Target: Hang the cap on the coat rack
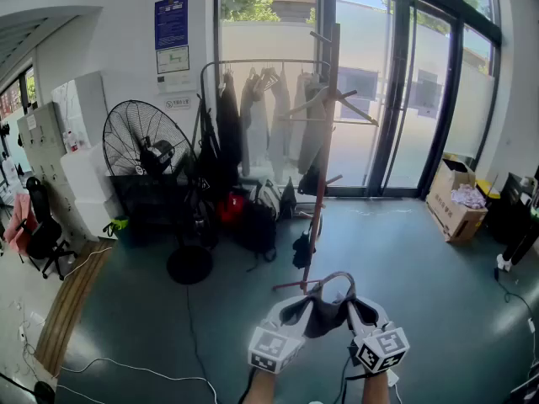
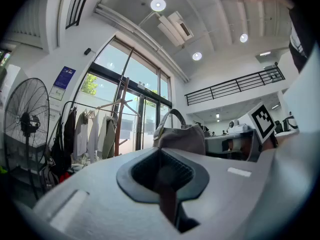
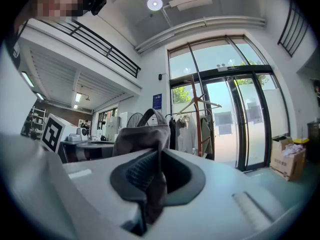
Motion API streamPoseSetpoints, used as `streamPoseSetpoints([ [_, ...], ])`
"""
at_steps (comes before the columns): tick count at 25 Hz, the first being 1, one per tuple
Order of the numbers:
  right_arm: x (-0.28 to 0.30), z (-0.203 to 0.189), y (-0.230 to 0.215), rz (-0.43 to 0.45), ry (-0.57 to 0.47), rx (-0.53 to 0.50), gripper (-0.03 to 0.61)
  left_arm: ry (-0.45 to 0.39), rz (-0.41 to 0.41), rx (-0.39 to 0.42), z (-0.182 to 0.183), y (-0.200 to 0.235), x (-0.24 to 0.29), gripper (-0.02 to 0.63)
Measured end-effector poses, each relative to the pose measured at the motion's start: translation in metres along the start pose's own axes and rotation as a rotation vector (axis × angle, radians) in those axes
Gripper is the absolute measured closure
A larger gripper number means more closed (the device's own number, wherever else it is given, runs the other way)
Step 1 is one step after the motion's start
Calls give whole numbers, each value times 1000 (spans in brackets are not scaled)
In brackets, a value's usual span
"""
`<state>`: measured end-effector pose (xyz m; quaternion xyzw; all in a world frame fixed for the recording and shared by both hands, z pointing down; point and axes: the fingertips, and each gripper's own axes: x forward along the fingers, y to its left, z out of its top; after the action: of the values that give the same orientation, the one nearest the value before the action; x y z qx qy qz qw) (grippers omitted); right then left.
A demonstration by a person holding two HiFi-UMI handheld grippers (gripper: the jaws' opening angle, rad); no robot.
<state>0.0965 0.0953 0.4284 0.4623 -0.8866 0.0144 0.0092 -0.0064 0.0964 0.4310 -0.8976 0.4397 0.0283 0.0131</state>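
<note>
Cap sits low center in the head view, stretched between both grippers. Left gripper is clamped on one edge and right gripper is pinching the other. Wooden coat rack stands mid-frame above it, with a big fan off left and a cardboard box far right.

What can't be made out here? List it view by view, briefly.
- Head view: the grey fabric cap is bunched between the left gripper and the right gripper, so its brim cannot be told.
- Left gripper view: the foot of the wooden coat rack is hidden by the gripper's own body.
- Head view: the print on the blue wall poster is too small to read.
</note>
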Motion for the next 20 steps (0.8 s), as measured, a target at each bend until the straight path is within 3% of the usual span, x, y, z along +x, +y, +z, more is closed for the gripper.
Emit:
streamPoseSetpoints([
  [11,-4,-6,-23,-68,-19,54,540,7,-38,-18,-8,-10,16,597],
  [20,17,-12,-16,-42,1,78,543,18,3,-60,-19,14,14,595],
])
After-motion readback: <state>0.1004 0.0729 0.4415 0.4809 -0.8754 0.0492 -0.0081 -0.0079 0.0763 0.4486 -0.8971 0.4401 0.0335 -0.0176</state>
